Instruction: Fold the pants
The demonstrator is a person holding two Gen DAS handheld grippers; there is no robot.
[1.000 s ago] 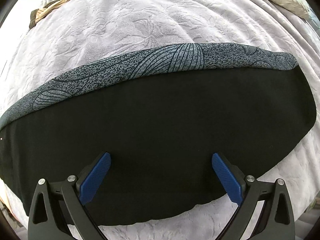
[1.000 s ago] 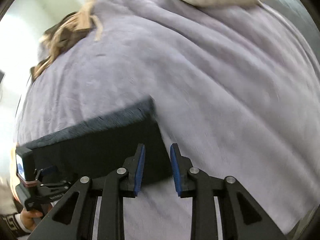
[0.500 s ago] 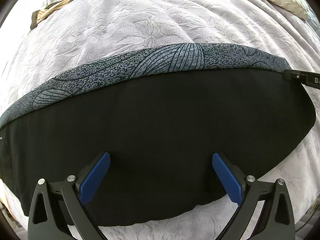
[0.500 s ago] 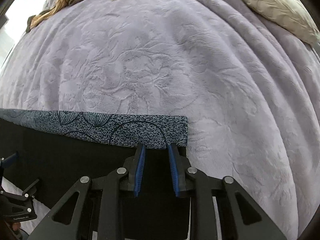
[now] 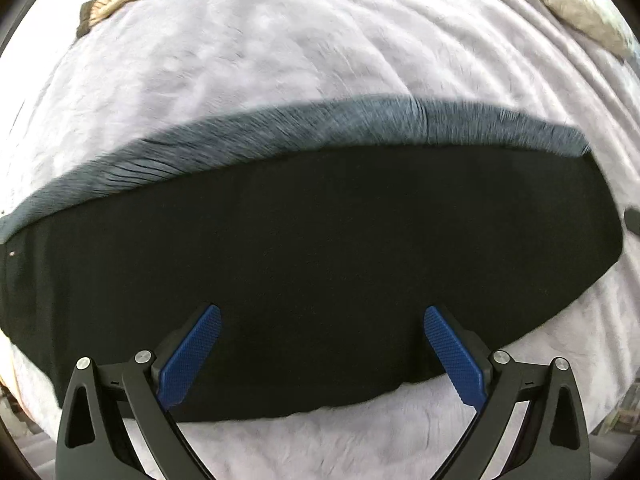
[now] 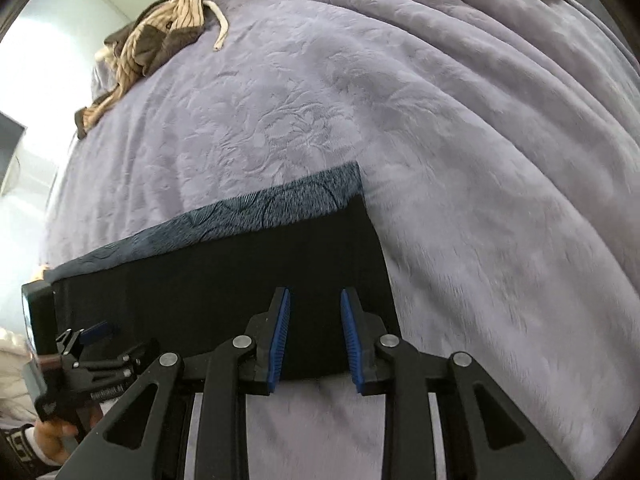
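Motion blur smears the pants [image 5: 320, 248] patterned band

Pants [image 5: 312, 260] on blanket [image 5: 280, 80], clothes [image 6: 160, 36] behind.

Both of the 2 fisheye views look forward and down along their own tongs, close above the bed [image 5: 320, 60]. The left wrist view faces the long side of the pants [image 5: 312, 248]. The right wrist view sits near their end, and both views share the pants' patterned band.
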